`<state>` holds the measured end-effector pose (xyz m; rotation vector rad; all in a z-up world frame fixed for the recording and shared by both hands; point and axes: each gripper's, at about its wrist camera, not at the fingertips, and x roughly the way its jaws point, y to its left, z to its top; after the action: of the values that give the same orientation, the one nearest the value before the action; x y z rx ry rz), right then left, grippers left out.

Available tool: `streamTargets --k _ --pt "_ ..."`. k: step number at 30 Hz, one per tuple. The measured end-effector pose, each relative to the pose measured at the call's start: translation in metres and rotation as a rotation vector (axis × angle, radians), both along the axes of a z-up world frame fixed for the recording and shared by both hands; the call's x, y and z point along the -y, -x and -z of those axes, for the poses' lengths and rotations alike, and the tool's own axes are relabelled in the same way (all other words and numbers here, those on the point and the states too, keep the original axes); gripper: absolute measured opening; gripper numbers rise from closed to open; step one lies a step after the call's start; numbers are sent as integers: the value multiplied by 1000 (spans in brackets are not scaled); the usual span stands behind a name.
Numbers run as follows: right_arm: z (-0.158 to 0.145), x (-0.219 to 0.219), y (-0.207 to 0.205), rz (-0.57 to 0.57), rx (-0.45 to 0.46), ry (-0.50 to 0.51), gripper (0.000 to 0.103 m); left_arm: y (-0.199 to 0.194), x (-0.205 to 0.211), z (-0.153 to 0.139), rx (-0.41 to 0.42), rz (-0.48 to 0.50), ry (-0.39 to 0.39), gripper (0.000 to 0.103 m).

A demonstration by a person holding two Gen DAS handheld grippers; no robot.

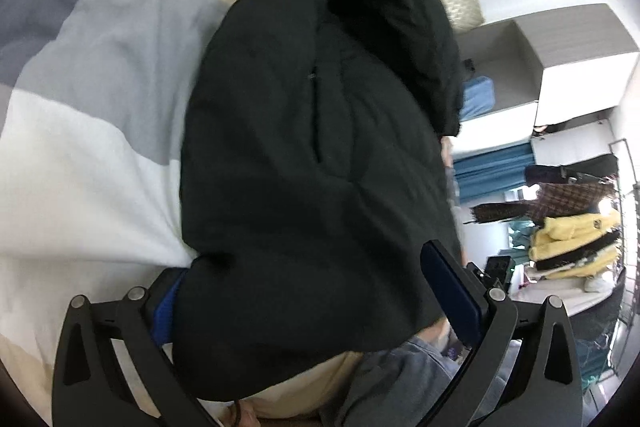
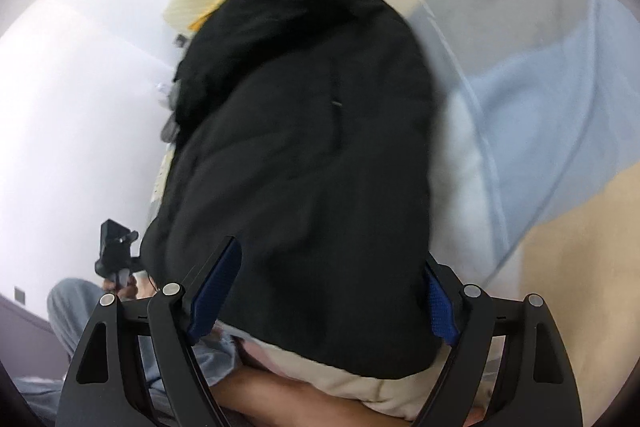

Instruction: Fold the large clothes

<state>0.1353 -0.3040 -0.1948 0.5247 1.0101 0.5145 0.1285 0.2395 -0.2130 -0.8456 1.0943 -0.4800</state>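
- Left gripper [image 1: 316, 307]: jaws spread wide around the near hem of the black coat [image 1: 320, 131]; whether they pinch it, I cannot tell.
- Right gripper [image 2: 332, 303]: likewise wide, straddling the coat [image 2: 304, 155].
- Coat lies on the quilt [image 1: 92, 115], long axis 6 to 12 o'clock, hood at 12.
- Sides look folded in; folding lengthwise probably remains.

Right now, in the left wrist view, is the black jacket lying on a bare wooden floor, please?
No, the black jacket lies on a bedcover patterned in grey, white and beige blocks.
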Motion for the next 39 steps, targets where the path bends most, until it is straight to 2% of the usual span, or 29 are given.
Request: streamTargets --k 4,8,11,14,16,19,22,24,25,26,27,28,29,30,34,39 --pt "-9 -8 7 -52 58 1 83 10 -3 -11 66 34 63 102" --pt "4 -3 4 -46 38 -1 83 14 3 -14 98 58 82 102" --pt "17 -4 -9 -29 2 1 83 6 5 1 36 37 59 102" --pt "33 -6 -17 -12 -71 34 83 -5 5 30 -88 25 6 102" --pt "32 -11 -17 -22 -66 36 83 -10 9 40 -123 28 2 102" --pt "17 -21 -16 -63 -15 3 83 -14 19 28 -58 62 55 101" --pt "6 -25 -15 -70 24 -56 83 -16 32 0 26 97 109 99" --pt "5 -24 -18 -45 28 -58 77 -23 42 -13 61 113 96 97" --pt "7 -22 -19 -34 23 -59 69 -29 47 -15 54 123 81 93" --pt "9 -21 -19 -23 15 -55 56 -32 50 -12 34 128 64 85" --pt "8 -20 -20 -13 12 -39 47 -36 53 -6 2 126 40 78" --pt "7 -18 -18 -9 12 -32 31 -41 55 0 -43 121 14 61" --pt "5 -19 -19 -5 11 -33 19 -42 54 6 -71 117 9 54" --pt "0 -18 -18 2 18 -43 18 -42 51 10 -90 112 17 51" --pt "-38 -17 -14 9 98 -59 14 -42 49 -5 -76 102 33 22" --pt "-104 -21 -19 11 214 -89 13 -41 48 -63 45 89 -37 17"
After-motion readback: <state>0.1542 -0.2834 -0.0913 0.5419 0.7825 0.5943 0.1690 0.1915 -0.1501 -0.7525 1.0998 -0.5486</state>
